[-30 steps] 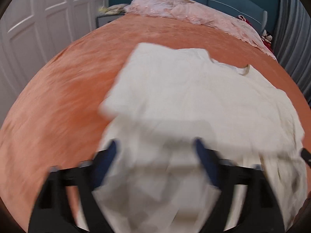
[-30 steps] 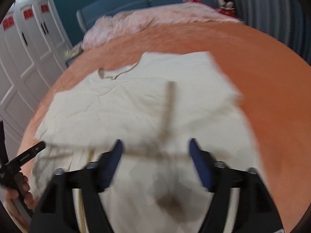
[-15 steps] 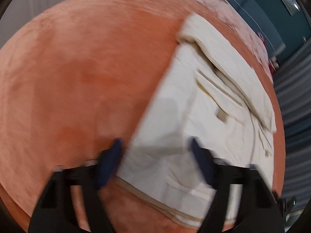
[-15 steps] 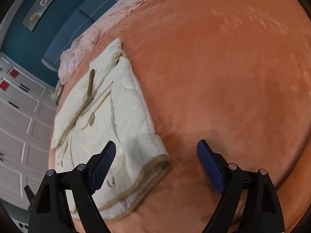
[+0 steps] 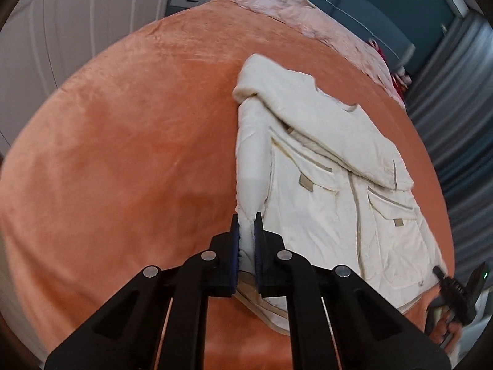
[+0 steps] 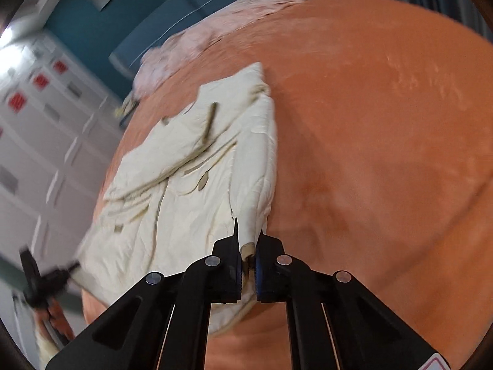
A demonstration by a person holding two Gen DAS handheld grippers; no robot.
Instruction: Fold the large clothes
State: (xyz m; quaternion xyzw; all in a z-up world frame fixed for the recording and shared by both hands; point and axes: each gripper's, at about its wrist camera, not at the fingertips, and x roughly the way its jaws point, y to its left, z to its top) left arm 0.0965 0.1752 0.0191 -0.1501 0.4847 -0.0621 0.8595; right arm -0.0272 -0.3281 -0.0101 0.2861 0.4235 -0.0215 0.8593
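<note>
A cream padded jacket [image 5: 323, 185] lies front-up on the orange bedspread [image 5: 123, 154], its top part folded down over the pockets. My left gripper [image 5: 246, 219] is at the jacket's left edge near the hem, its jaws closing tight on a pinched fold of the cream fabric. In the right wrist view the same jacket [image 6: 185, 215] stretches away to the left. My right gripper [image 6: 248, 231] is at its right edge, jaws closing tight on a fold with tan trim. Each gripper shows small in the other's view: right gripper [image 5: 453, 286], left gripper [image 6: 40, 280].
A crumpled pink blanket [image 5: 308, 15] lies along the head of the bed before a blue headboard [image 6: 185, 24]. White wardrobe doors [image 5: 61, 30] stand on one side and grey curtains [image 5: 456, 108] on the other. Wide orange bedspread [image 6: 385, 154] lies either side of the jacket.
Both grippers were open over the jacket's middle. They have swung outward to its two side edges near the hem and shut on the fabric.
</note>
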